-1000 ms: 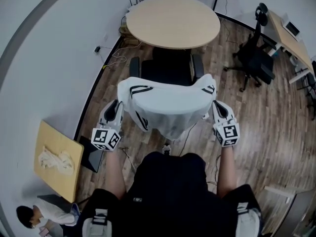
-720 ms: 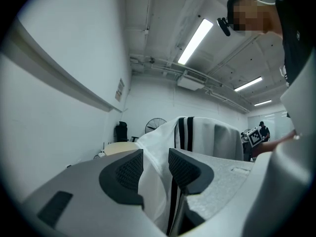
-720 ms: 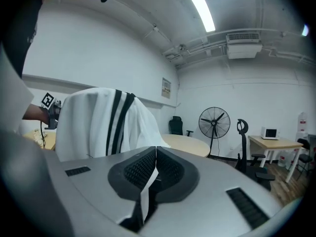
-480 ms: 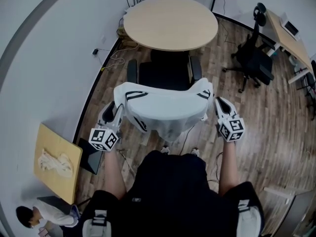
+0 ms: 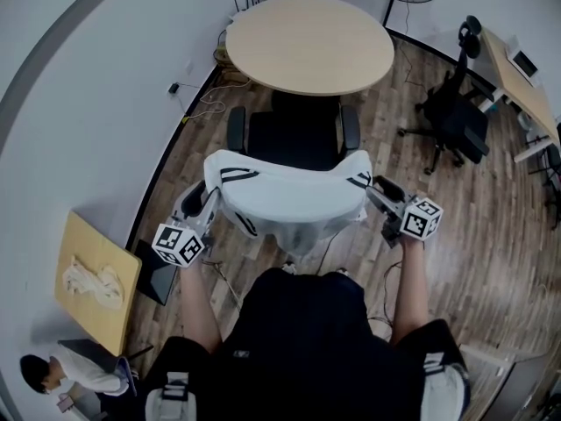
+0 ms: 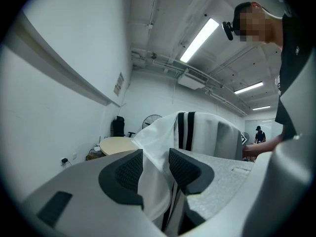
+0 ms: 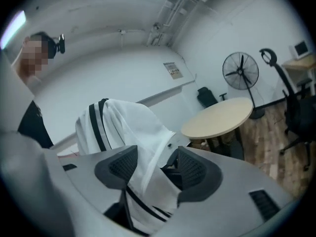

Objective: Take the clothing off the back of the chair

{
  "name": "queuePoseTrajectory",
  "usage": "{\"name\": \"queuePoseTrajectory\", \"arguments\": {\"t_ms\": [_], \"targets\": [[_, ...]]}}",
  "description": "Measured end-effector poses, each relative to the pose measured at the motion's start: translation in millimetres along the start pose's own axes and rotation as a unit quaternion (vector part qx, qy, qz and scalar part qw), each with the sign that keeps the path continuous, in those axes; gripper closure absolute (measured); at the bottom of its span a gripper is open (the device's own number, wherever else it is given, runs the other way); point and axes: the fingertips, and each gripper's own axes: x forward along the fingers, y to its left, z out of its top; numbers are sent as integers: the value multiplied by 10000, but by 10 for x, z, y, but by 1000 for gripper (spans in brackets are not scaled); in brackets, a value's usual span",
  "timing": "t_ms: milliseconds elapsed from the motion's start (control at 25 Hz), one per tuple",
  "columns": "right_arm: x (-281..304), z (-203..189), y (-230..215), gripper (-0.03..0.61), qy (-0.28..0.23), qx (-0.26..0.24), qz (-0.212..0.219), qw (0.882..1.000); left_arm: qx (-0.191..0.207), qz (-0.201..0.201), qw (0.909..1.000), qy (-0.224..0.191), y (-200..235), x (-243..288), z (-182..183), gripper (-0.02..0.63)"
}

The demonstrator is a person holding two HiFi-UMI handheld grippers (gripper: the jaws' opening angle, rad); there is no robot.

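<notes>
1. While both claws stand apart, white garment [image 5: 289, 202] w/ black stripes lies draped over the back of black office chair [image 5: 294, 139]. Cloth covers the chair back end to end and hangs down its near side, toward the operator.
2. Left claw [image 6: 156, 164]: jaws have just been opening and now stand wide. A fold of the garment runs btwn the pads at the left end of the chair back. It hangs loose and is not clamped.
3. Right claw [image 7: 155, 167]: jaws have just been opening and now stand wide. A striped edge of the garment sits btwn them at the right end of the chair back. A clear gap shows beside one pad, so no grip.
4. Both claws are approx. level, one at each end of the chair back, pointing away from the operator.
5. Chair stands on wood floor [image 5: 473, 235], its seat near the edge of round table [image 5: 308, 42].
6. Surroundings: second black chair [image 5: 456, 117] stands well apart, to the right. Small worktop [image 5: 103, 239] at lower left carries a crumpled pale cloth [image 5: 88, 283].
</notes>
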Motion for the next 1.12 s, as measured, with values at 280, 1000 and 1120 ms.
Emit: {"name": "queuePoseTrajectory", "arguments": {"t_ms": [280,1000,1120], "targets": [[168,-54,275,441,185,720,1531,9854,20,-60,10000,51,38,23,-28,459],[54,178,346,561,-449,-1688,-716,9820,-177,-239,9996,-7,136,41,-14,495],[-14,264,433,561,-717,-1809,-867,9771,-873,-601,9944,-32,157,58,-45,480]]}}
